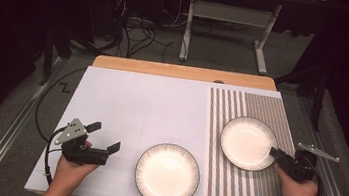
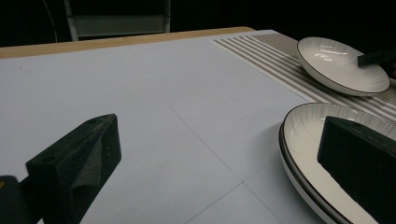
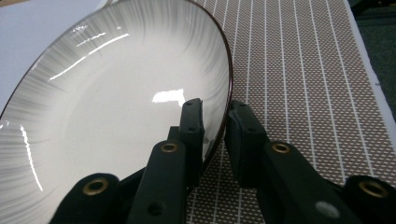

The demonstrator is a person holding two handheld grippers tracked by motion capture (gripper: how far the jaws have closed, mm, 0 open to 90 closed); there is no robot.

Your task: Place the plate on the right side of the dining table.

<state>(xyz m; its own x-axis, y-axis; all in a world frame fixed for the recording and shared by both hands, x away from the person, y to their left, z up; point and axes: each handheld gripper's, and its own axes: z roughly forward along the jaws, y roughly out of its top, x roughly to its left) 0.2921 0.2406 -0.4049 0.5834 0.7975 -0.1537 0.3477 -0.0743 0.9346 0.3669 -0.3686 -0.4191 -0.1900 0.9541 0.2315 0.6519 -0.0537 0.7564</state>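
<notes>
The white ribbed plate (image 3: 116,107) with a dark rim, tilted above the striped placemat (image 1: 262,109), is pinched at its edge by the right gripper (image 1: 276,153). Such a thin rim grip could let it slip. The left gripper (image 1: 105,137) gapes wide, empty, beside the matching plate (image 1: 167,174).

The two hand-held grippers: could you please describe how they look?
Both the left gripper and right gripper are black, with two blocky jaws, a grey three-cornered plate on top and a trailing black cable. Brass-coloured rivets stud the right one's linkage. No sleeves are visible.
</notes>
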